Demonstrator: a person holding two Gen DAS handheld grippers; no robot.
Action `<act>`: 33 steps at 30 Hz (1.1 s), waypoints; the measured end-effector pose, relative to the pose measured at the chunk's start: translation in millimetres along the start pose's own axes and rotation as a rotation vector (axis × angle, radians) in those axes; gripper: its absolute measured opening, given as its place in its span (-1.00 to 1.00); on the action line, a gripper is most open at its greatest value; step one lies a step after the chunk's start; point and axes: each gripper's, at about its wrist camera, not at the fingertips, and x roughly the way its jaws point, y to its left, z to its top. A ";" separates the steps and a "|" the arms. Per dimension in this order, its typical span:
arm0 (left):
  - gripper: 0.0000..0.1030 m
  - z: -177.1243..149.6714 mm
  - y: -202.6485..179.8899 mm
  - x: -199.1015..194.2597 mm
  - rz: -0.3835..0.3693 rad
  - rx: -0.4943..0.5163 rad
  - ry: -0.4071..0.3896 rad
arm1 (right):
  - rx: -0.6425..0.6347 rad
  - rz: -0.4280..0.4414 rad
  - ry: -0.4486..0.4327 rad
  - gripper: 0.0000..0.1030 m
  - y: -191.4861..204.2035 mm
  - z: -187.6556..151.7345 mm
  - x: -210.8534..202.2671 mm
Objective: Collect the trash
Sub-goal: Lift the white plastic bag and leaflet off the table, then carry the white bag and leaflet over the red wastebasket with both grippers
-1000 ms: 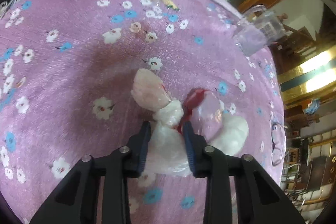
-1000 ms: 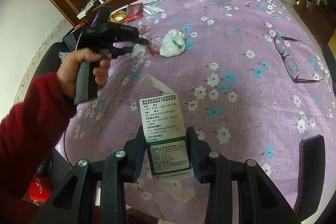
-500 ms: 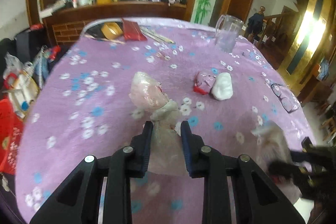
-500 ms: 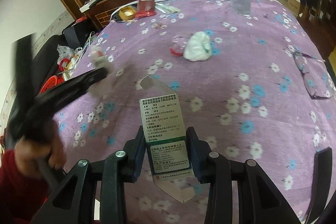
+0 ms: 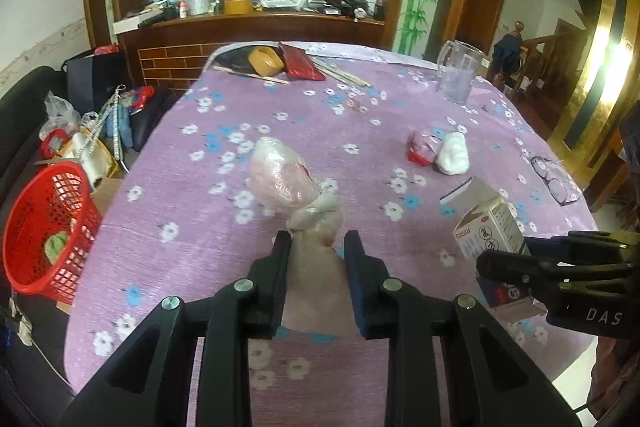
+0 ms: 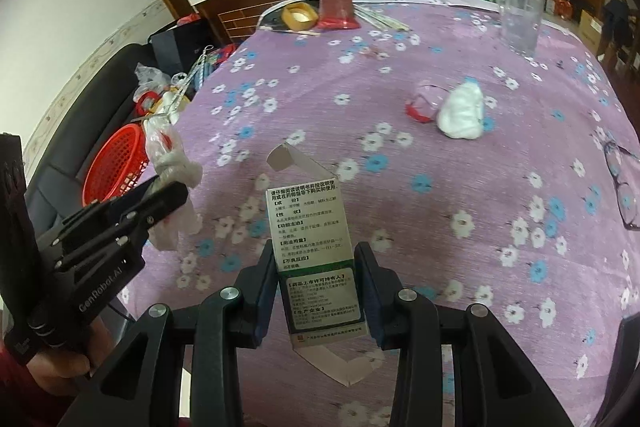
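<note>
Left gripper point(image 5: 316, 239) clamped on knotted plastic bag point(image 5: 298, 195), lifted over table point(image 5: 200, 239)

Right gripper point(image 6: 316, 255) clenched on medicine carton point(image 6: 312, 247), long axis along fingers

Red basket point(image 5: 44, 231) off table's left edge; left gripper nearer, likely drops first

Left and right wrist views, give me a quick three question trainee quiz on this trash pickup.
1. What does the left gripper hold?
2. True or false: the red basket stands on the table.
3. Which trash remains on the cloth? A) crumpled white tissue B) banana peel C) soda can

Key: 1. A knotted plastic bag; the right gripper holds the small printed box. 2. False, it sits beside the table, lower down. 3. A.
</note>
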 end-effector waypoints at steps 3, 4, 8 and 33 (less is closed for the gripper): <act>-0.50 -0.2 6.2 -1.1 0.017 -0.002 0.004 | -0.012 0.007 0.001 -0.20 8.9 1.9 2.3; -0.50 -0.9 7.7 -2.1 0.022 -0.001 0.005 | -0.012 0.007 0.001 -0.20 8.9 1.9 2.3; -0.50 -3.5 15.5 -7.6 0.041 -0.005 -0.001 | -0.030 0.015 0.003 -0.20 19.9 4.4 5.7; -0.50 -5.3 62.8 -30.5 0.108 -0.026 -0.041 | -0.131 0.039 0.013 -0.19 83.8 19.5 21.0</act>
